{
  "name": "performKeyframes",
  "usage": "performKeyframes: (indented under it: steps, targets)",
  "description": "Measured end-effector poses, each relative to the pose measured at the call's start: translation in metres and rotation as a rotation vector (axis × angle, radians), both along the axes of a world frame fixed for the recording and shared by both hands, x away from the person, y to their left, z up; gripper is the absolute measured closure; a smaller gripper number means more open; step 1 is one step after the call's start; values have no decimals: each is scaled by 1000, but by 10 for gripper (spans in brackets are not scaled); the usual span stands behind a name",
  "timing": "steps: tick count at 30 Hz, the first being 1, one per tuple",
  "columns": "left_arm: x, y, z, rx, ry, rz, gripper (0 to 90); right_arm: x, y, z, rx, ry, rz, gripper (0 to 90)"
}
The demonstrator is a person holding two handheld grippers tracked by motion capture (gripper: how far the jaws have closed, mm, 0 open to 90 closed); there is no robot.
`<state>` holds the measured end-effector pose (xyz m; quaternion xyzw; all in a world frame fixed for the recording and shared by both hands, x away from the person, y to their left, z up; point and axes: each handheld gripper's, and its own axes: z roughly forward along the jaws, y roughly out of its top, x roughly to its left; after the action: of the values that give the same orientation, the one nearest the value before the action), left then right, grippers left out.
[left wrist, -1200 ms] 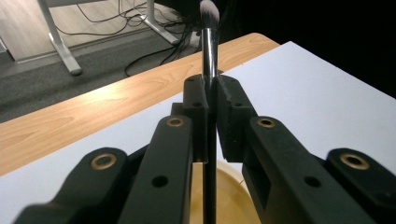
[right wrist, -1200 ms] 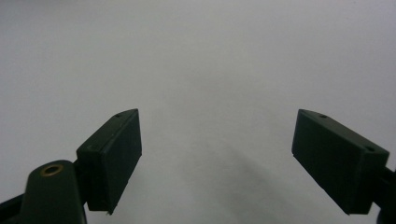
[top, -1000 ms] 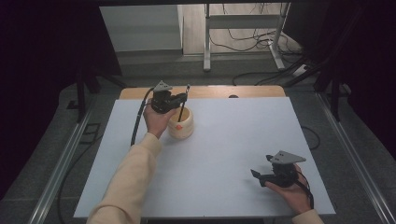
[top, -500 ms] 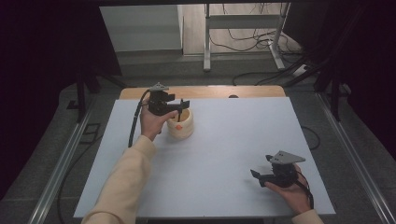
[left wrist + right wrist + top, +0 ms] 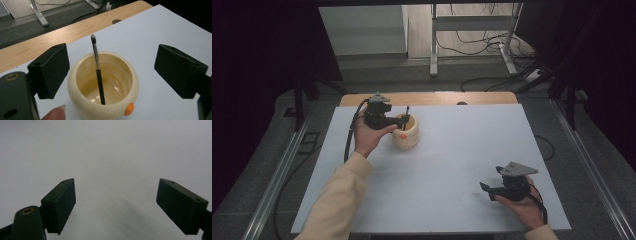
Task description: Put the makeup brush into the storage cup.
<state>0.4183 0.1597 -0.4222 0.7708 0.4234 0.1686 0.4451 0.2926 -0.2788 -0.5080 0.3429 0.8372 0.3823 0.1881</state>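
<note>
Since a second ago my left tool [image 5: 110, 75] has swung jaws-wide around the cup [image 5: 103, 86] at ten o'clock; its thin, light brush [image 5: 98, 68] wants a mid-handle pinch.

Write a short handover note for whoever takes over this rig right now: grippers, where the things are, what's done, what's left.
Left gripper: open, jaws either side of the cream pot, not gripping.
Right gripper: open, holding nothing, low over the white table near its front right corner.
Brush: upright inside the pot, bristles up, leaning on the rim.
Done: brush is in the pot.
Left: probably draw the left gripper clear; I can't tell what step follows.
</note>
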Motion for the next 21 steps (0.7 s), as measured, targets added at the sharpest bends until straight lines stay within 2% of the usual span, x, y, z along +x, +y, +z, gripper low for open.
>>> performKeyframes:
  steps: [3, 9, 15, 21]
  targets:
    - [-6, 3, 1, 0, -28, 9, 129, 0, 1, 0, 2, -2, 5, 162]
    - [-13, 10, 1, -48, -32, -6, 134, 1, 2, 0, 3, -1, 6, 162]
    - [-25, 20, 1, -74, -33, -11, 153, 1, 2, 0, 4, -1, 10, 162]
    - [-35, 27, 1, -69, -51, -23, 153, 2, 2, 0, 10, 2, 18, 161]
